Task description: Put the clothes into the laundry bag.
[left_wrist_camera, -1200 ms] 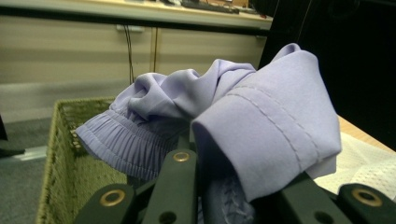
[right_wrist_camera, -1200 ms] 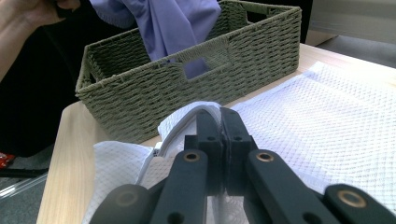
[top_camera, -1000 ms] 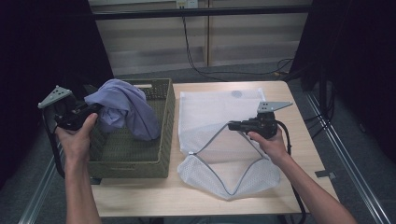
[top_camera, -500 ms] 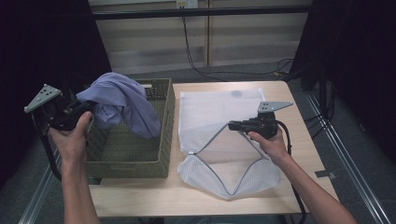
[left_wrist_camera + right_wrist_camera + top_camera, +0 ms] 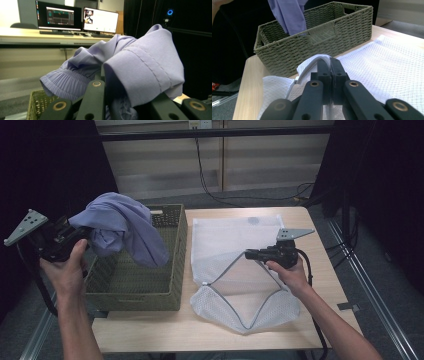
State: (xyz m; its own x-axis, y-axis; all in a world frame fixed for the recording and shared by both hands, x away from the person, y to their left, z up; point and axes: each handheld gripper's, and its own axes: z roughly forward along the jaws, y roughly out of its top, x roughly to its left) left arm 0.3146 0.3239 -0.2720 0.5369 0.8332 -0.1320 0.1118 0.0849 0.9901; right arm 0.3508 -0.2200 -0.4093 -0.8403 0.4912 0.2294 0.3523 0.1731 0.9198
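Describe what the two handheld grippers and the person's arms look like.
Both are black. The left gripper and right gripper each carry a grey three-cornered plate with small holes on top and trail a black cable. Up close, the jaw linkages are matte black bars with brass-ringed pivot holes. The forearms are bare, no sleeves or gloves showing.

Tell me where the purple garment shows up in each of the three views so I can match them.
High view: the purple garment hangs from the left gripper at upper left, draping over the basket's far end.
Left gripper view: it bulges across the centre and right, clamped between the jaws.
Right gripper view: a strip hangs at the top edge, just left of centre, into the basket.
Shared landmark: the green woven basket, beneath the garment in all three.
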